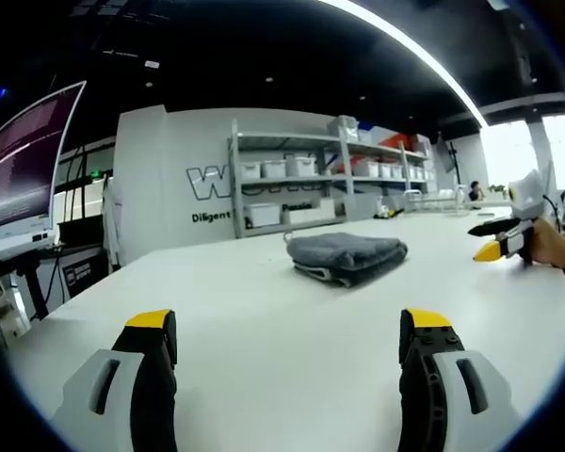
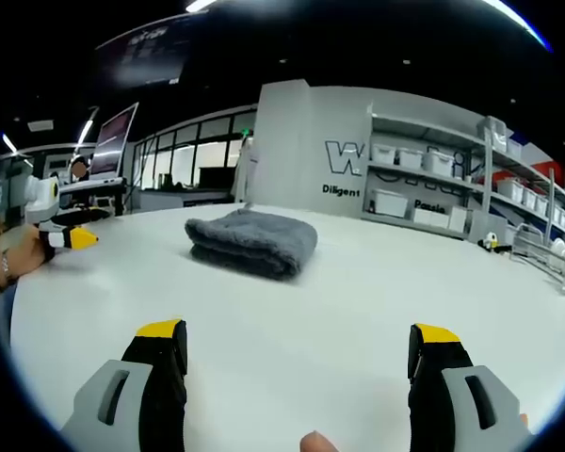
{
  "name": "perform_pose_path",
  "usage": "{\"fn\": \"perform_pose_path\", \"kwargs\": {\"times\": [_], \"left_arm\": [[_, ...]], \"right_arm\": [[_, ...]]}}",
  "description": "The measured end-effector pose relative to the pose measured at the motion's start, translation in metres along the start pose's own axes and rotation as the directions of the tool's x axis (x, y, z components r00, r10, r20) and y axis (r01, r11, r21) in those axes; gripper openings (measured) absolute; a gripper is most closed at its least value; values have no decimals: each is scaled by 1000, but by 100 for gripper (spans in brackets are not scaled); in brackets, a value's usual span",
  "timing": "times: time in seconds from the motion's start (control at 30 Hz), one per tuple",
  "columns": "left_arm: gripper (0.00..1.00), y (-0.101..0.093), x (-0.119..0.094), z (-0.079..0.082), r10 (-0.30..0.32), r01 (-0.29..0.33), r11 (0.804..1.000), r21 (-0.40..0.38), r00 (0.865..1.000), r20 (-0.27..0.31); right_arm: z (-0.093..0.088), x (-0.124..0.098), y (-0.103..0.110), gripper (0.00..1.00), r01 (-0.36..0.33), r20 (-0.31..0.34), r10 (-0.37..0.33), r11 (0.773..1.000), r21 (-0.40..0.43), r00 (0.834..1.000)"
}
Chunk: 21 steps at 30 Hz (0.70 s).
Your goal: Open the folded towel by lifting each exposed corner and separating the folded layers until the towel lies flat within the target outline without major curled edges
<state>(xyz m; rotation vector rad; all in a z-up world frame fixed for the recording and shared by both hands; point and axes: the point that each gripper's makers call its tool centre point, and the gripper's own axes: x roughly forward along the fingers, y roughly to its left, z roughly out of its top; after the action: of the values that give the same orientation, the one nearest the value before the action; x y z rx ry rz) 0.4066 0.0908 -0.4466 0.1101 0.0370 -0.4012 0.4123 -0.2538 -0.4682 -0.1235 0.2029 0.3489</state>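
Observation:
A folded grey towel (image 1: 348, 256) lies on the white table (image 1: 264, 311), a little beyond my left gripper (image 1: 287, 325), which is open with nothing between its yellow-tipped jaws. To the towel's right my right gripper (image 1: 494, 238) is held in a hand just above the table. In the right gripper view the same towel (image 2: 252, 241) sits ahead and slightly left of my right gripper (image 2: 299, 334), which is open and holds nothing. My left gripper (image 2: 75, 227) comes in at the far left. Both grippers are apart from the towel.
A monitor (image 1: 28, 160) stands at the table's left edge. Shelves with white bins (image 1: 301, 179) line the back wall (image 2: 452, 179). A wire basket (image 2: 546, 250) sits at the table's far right. White tabletop (image 2: 358, 301) spreads around the towel.

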Motion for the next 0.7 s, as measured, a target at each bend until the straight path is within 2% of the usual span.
{"fn": "perform_pose_path", "kwargs": {"times": [0.13, 0.23, 0.57, 0.63, 0.7], "left_arm": [[96, -1, -1, 0, 2, -2, 1000, 2, 1000, -1], [96, -1, -1, -1, 1, -1, 1000, 2, 1000, -2], [96, -2, -1, -2, -1, 1, 1000, 3, 1000, -10], [96, -2, -2, -1, -2, 2, 1000, -3, 1000, -2], [96, -1, -2, -2, 0, 0, 1000, -2, 1000, -5]], "right_arm": [[0, 2, -1, 99, -1, -5, 1, 1000, -1, 1000], [1, 5, 0, 99, -30, -1, 30, 999, 21, 1000], [2, 7, -4, 99, -27, -7, 27, 1000, 12, 1000], [11, 7, -5, 99, -35, 39, 33, 999, 37, 999], [11, 7, -6, 99, -34, 39, 32, 999, 39, 999]]}}
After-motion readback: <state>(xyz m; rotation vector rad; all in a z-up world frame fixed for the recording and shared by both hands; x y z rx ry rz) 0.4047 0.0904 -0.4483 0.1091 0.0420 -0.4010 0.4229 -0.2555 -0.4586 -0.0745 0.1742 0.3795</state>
